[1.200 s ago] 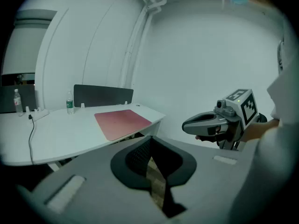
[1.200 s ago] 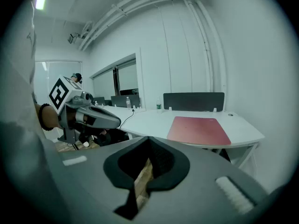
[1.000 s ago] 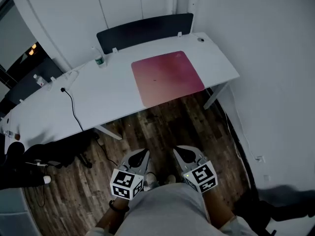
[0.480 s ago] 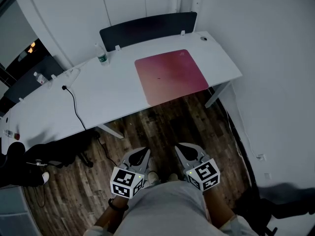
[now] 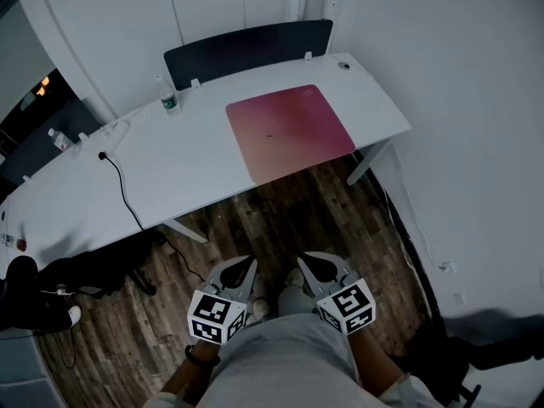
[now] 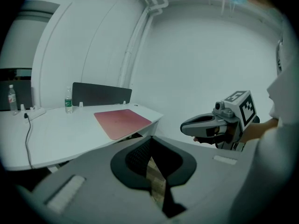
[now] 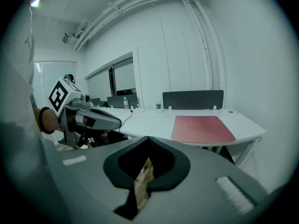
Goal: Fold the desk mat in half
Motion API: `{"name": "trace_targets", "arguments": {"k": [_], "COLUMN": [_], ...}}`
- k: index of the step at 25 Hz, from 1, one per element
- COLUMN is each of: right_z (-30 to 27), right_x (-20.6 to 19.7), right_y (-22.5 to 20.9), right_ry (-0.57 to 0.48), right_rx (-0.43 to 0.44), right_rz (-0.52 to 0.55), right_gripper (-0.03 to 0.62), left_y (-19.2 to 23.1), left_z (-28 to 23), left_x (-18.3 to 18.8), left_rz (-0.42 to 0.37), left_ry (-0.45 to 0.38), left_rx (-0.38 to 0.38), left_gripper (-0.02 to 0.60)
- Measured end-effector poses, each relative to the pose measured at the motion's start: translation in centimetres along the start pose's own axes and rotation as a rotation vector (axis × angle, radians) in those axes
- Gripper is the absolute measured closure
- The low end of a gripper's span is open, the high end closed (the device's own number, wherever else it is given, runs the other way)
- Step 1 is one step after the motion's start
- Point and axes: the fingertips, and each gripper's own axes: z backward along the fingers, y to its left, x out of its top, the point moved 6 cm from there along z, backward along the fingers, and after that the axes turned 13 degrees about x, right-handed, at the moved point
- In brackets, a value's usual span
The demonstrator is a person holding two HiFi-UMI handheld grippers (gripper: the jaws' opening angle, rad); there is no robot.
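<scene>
The dark red desk mat lies flat and unfolded on the right part of the white desk. It also shows in the left gripper view and the right gripper view. My left gripper and right gripper hang side by side at waist height over the wood floor, well short of the desk. Both are shut with nothing between the jaws. Each gripper view shows its own jaws closed and the other gripper beside them.
A black divider panel stands along the desk's far edge, with a water bottle near it. A black cable trails across the desk's left part. A dark chair sits at the left, and a white wall closes the right.
Both grippers stay shut and side by side. A foot has come forward on the floor between them. The mat has not moved.
</scene>
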Motion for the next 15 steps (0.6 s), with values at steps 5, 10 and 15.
{"name": "trace_targets", "arguments": {"k": [5,10,15], "right_z": [-0.5,-1.6,-3.6], "right_x": [0.3,1.7,4.6], "right_y": [-2.2,-6.3,-11.5], "right_ry": [0.008,0.008,-0.003], "right_rx": [-0.008,-0.003,0.023], "right_rz": [0.003,0.019,0.041], "right_gripper": [0.586,0.586,0.588], "left_y": [0.4,1.0,2.2], "left_z": [-2.2,-5.7,-10.3], "left_x": [0.9,2.8,5.5], "left_rz": [0.002,0.028,0.032], "left_ry": [-0.003,-0.007,-0.014], "left_rx": [-0.006,-0.003,0.027], "left_gripper": [0.563,0.563,0.563]}}
